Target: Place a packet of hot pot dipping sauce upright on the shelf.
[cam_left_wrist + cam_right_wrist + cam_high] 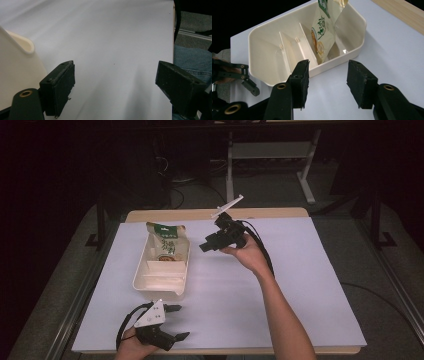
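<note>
We see a white tabletop [280, 285] in a dark room, the tray [142, 279] holding a bag [167, 245], and both tools, left [177, 322] and right [206, 244], released beside the tray.

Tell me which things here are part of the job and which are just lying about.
Part of the job:
- snack pouch, standing in the tray's far compartment
- cream divided tray
- right hand-held gripper, open, beside the tray
- left hand-held gripper, open, near the table's front edge

Just lying about:
- white table cover
- cables on the floor
</note>
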### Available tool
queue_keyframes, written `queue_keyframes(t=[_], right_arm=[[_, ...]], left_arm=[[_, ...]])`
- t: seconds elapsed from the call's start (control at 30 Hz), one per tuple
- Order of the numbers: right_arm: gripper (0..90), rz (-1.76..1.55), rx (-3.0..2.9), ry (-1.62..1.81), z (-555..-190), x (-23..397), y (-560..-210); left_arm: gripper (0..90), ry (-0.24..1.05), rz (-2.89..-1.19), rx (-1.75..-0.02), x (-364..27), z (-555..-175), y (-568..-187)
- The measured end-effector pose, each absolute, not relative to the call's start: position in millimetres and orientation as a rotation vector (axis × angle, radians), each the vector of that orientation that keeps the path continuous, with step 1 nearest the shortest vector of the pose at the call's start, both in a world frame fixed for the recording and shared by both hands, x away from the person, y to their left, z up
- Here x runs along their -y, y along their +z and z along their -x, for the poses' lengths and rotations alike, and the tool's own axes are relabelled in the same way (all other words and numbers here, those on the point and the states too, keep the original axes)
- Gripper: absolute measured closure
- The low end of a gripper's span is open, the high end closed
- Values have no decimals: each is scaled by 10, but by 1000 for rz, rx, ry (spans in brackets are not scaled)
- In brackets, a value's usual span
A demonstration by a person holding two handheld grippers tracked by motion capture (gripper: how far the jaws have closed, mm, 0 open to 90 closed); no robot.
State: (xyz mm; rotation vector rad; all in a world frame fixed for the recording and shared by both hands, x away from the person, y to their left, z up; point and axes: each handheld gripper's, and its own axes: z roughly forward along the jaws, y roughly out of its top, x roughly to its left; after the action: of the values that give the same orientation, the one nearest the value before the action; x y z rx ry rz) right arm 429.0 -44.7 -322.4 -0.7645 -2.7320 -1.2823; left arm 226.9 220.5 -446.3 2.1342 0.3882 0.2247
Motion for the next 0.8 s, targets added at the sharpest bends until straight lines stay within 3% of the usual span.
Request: queue_keyframes(t=[0.8], right_arm=[[452, 860, 2669, -1334, -3982, 1078, -3399]], left_arm=[[155, 228, -2143, -386, -2176, -2250, -4469]])
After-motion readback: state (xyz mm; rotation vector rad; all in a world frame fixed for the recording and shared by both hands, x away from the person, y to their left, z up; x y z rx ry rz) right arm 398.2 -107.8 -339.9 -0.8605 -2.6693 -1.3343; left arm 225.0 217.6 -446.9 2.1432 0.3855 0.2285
